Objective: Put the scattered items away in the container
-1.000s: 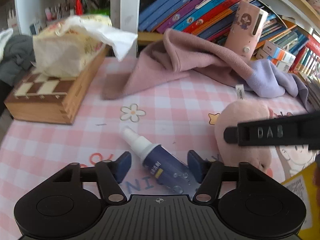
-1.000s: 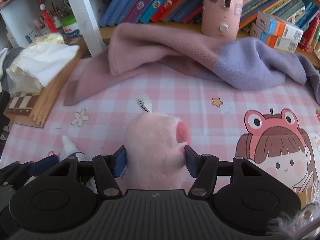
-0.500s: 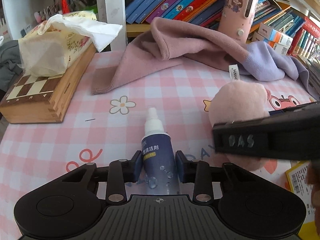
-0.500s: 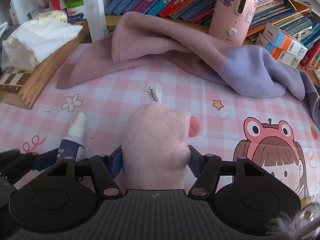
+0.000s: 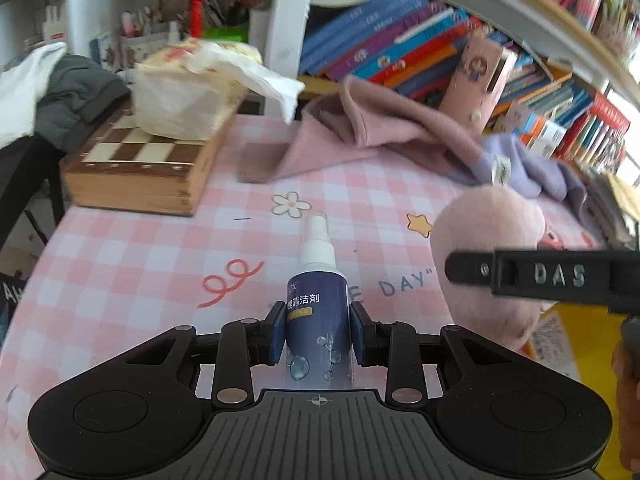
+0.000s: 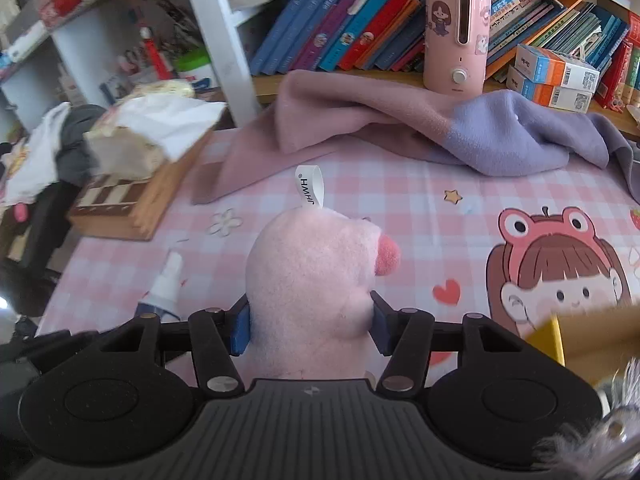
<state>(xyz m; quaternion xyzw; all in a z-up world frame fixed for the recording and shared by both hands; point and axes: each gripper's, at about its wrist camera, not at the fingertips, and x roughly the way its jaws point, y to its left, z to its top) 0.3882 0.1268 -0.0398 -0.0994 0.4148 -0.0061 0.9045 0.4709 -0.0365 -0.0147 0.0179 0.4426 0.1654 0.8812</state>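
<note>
My left gripper [image 5: 318,330] is shut on a dark blue spray bottle [image 5: 318,312] with a white nozzle, held above the pink checked tablecloth [image 5: 160,264]. My right gripper [image 6: 310,326] is shut on a pink plush toy [image 6: 312,276] with a white label loop, lifted off the cloth. The plush [image 5: 488,236] and the right gripper's finger show at the right of the left wrist view. The bottle's nozzle [image 6: 166,280] shows at the lower left of the right wrist view. A yellow cardboard box [image 6: 592,336] sits at the lower right.
A wooden chess box [image 5: 140,168] with a tissue pack [image 5: 188,96] stands at the left. A pink and purple cloth [image 6: 400,128] lies at the back. A pink appliance [image 6: 456,28], small cartons [image 6: 556,76] and books [image 6: 360,12] fill the shelf behind.
My left gripper closed on the spray bottle and lifted it. My right gripper raised the plush toy off the cloth. The yellow box came into the right wrist view.
</note>
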